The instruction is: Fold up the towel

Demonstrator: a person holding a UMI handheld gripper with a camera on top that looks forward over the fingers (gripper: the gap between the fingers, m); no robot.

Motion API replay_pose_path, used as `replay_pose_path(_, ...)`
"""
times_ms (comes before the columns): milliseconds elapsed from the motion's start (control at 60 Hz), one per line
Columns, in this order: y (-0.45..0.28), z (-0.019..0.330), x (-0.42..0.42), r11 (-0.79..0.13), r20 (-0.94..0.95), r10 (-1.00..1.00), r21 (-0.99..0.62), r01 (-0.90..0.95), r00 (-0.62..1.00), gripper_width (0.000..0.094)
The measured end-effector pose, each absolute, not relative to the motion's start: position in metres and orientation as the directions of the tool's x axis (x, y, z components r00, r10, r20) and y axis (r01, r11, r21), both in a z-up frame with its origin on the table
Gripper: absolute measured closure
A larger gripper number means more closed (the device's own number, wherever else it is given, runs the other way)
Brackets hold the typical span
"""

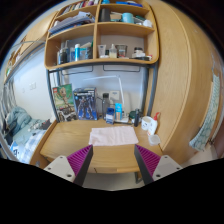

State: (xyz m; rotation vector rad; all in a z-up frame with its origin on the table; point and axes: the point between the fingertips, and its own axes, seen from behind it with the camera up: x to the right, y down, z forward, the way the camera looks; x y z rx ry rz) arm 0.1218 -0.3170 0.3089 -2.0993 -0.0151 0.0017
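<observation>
A white towel [114, 135] lies flat on a wooden desk [70, 135], towards the desk's right half, beyond my fingers. My gripper [113, 160] is held back from the desk's front edge, above the floor, with its two fingers wide apart and nothing between them. The magenta pads [80, 157] show on both fingers. The towel's near edge lies ahead of the gap between the fingers.
Wooden shelves [100, 40] with bottles and boxes rise above the desk. Books, boxes and small bottles [88, 102] stand at the desk's back. A white mug [149, 125] sits at the right of the towel. A bed [20, 130] lies at the left, a wooden panel [180, 90] at the right.
</observation>
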Motion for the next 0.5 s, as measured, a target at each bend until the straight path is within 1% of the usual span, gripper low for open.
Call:
replay_pose_path(117,-0.314,0.293,0.101,-0.487,0.014,0.039,-0.873,0.032,0.999,0.0079)
replay_pose_path(183,-0.305,0.271,0.089,-0.489,0.027,0.072,-0.87,0.059,0.997,0.0077)
replay_pose_path(250,-0.297,0.238,0.072,-0.512,0.026,0.103,-0.855,0.076,0.994,0.0079)
replay_pose_path(383,-0.274,0.157,0.024,-0.607,-0.023,0.155,-0.791,0.077,0.988,0.0081)
replay_pose_path(433,-0.259,0.129,0.005,-0.635,-0.039,0.166,-0.769,0.077,0.985,0.008)
replay_pose_path(500,-0.23,0.102,-0.012,-0.656,-0.048,0.177,-0.751,0.081,0.983,0.0079)
